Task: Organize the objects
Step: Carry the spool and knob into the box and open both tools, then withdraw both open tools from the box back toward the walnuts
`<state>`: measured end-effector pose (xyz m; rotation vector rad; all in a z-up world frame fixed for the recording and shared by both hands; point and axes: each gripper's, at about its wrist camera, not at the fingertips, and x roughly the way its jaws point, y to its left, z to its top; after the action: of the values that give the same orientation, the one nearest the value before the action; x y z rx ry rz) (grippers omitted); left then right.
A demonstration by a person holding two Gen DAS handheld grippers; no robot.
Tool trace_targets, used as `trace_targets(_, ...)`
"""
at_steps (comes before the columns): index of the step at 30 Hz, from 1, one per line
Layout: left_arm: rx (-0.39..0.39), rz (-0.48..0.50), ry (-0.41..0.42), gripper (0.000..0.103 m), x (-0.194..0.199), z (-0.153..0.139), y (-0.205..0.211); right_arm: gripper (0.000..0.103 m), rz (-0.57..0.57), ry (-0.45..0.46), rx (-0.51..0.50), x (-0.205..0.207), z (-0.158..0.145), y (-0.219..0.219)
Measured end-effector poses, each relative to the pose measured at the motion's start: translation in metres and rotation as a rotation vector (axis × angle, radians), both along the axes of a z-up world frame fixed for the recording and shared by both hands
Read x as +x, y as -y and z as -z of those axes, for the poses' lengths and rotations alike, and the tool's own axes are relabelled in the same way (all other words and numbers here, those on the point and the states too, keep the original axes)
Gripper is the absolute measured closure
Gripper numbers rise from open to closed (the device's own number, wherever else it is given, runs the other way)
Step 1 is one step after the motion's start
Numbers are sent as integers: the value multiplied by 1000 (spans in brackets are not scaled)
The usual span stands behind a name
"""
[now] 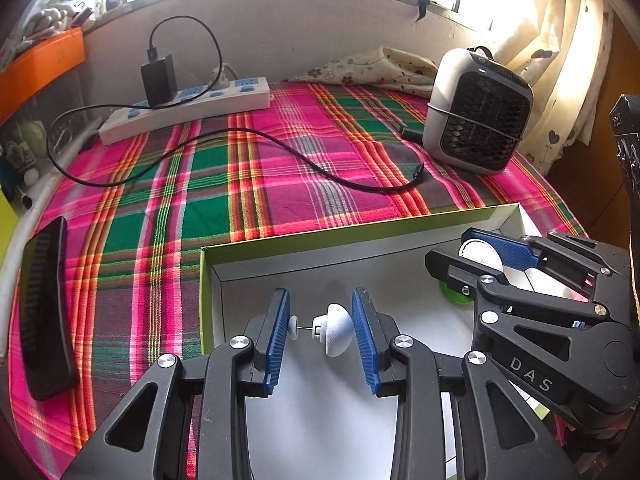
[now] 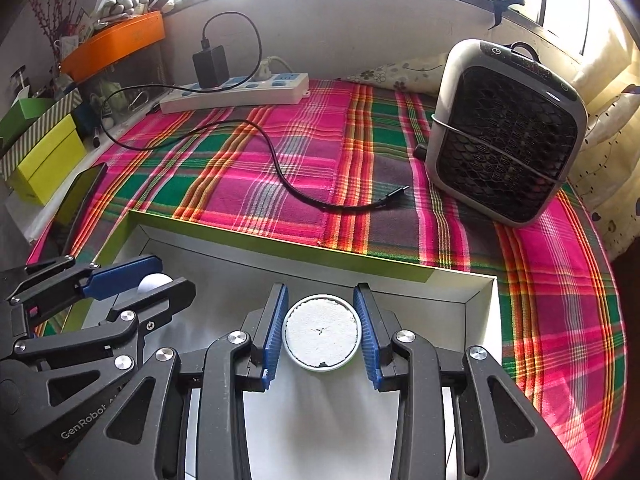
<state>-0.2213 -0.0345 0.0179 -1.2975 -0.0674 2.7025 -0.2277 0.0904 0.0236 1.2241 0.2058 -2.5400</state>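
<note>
Two grippers hang over the open white box [image 1: 256, 254]; the left gripper [image 1: 320, 330] is clamped endwise on a small white mushroom-shaped plastic piece [image 1: 336, 330]; the right gripper [image 2: 320, 330] pinches a round white-filled tin [image 2: 321, 333] between blue pads.

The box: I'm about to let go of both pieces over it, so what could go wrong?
The white mushroom-shaped piece in the left gripper is pinched end to end across a thin pin; it may tip or roll inside the box. The round white-topped container in the right gripper could tilt on release.
</note>
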Motion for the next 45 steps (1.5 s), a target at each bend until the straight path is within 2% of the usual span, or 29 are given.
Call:
trace_targets(1, 3, -2, -1, 72, 0, 0, 0, 67, 4, -5, 4, 1, 0, 0)
trace_targets(5, 8, 3, -3, 69, 1, 1, -1, 54, 13, -11, 1, 1, -1, -1)
trace_targets(16, 19, -13, -18, 61, 12, -7, 4, 43, 40, -25, -18, 11, -5, -9)
trace_targets(36, 47, -58, -100, 59, 75, -29, 28, 42, 96, -73, -78, 64, -25, -34)
trace_targets(45, 104, -51, -119, 59, 111, -28, 40, 42, 116, -96, -90, 97, -30, -53)
